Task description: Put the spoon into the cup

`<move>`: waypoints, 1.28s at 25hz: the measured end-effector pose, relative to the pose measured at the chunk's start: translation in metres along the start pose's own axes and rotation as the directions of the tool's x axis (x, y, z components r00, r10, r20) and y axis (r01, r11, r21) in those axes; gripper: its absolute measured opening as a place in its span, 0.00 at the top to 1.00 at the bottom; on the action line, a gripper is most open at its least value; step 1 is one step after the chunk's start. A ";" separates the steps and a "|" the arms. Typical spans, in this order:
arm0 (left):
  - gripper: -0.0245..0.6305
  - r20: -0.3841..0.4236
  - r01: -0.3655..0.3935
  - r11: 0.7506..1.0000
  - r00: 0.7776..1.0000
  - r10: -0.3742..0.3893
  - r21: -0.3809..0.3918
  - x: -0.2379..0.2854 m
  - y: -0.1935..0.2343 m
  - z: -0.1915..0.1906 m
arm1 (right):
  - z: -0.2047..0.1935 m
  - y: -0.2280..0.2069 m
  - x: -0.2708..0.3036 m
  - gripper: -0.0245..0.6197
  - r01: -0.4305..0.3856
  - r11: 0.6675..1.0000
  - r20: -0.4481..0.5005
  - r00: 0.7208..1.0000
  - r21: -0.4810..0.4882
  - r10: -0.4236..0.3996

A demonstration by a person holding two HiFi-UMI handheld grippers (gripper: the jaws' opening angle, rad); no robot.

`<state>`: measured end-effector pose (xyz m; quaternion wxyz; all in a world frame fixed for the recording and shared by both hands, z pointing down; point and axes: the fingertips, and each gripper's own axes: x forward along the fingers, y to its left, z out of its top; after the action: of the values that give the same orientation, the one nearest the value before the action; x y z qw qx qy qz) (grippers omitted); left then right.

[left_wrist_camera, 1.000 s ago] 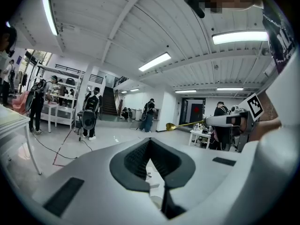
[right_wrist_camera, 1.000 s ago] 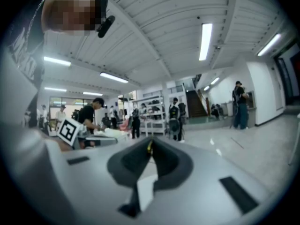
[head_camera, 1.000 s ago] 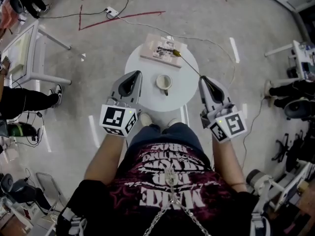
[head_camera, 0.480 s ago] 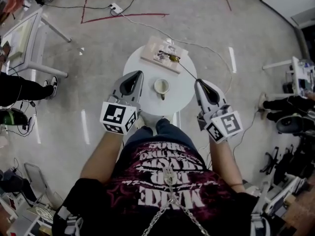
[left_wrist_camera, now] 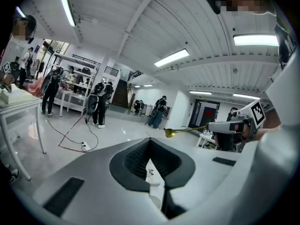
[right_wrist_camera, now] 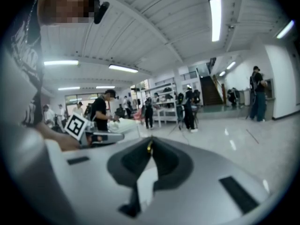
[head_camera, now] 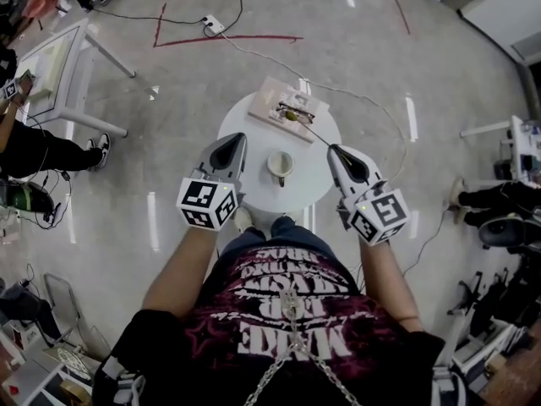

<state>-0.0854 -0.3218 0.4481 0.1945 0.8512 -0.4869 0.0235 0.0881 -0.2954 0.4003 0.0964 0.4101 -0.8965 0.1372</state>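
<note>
Holding the gold spoon (head_camera: 309, 129) tight, the right gripper (head_camera: 331, 149) hangs over the bench (head_camera: 243, 118). The left gripper (head_camera: 240, 139) is closed and empty, beside the cup (head_camera: 280, 165).

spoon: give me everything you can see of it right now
The spoon is slim and gold-coloured, metal by its shine, with a small oval bowl and a long thin handle. The right gripper has its jaws shut on the handle's end; nothing else touches it. It sticks out in the air roughly level, bowl away from the person, above the round table, past the cup and not in it.
</note>
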 end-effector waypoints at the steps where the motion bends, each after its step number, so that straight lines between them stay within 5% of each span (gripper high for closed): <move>1: 0.93 -0.012 -0.003 1.000 1.000 0.003 -0.001 0.003 0.000 -0.004 | -0.003 -0.003 0.000 0.91 -0.002 1.000 -0.004 1.000 0.005 0.002; 19: 0.93 -0.177 -0.026 0.999 0.984 0.018 -0.041 0.048 0.003 -0.073 | -0.071 -0.042 0.017 0.91 -0.008 0.998 -0.110 0.994 0.070 0.016; 32: 0.93 -0.308 -0.077 0.996 0.949 0.063 -0.033 0.047 0.021 -0.141 | -0.157 -0.043 0.038 0.91 -0.047 0.994 -0.301 0.951 0.097 0.074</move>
<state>-0.0574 -0.3200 0.5956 0.2858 0.8149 -0.4810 0.1512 0.1062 -0.2981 0.5669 0.2107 0.3603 -0.8761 0.2412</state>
